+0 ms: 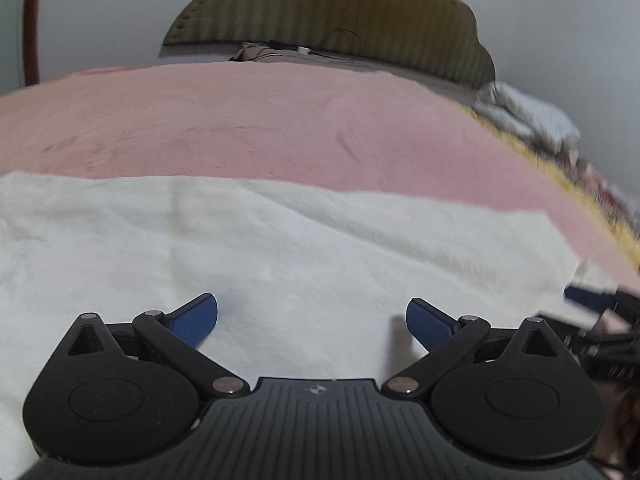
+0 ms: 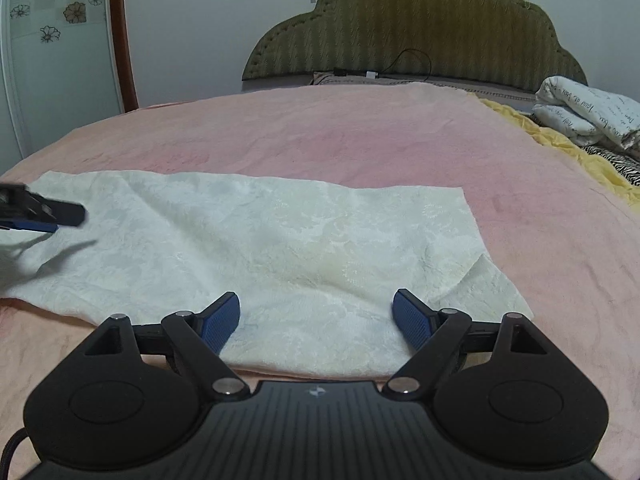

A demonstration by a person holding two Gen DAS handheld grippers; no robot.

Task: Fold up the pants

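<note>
Looking down my left hand-held gripper point(image 1: 312, 322), I see its blue pads spread wide and empty over the cream-white textured fabric pants point(image 2: 256, 240), which lie folded flat on the pink fleece blanket point(image 2: 320, 136) covering the bed. My right hand-held gripper point(image 2: 316, 320) stands wide too, gripping nothing, above the pants' near edge, their corner flipped on the right

Clearance around my tongs: pink blanket point(image 2: 340, 144) ahead lies bare and open, up to the headboard point(image 2: 412, 28). Pants point(image 2: 256, 236) lie flat and low, no bar. Right side blocked by folded bedding point(image 2: 584, 108). Left side occupied by my left gripper point(image 2: 44, 216).
</note>
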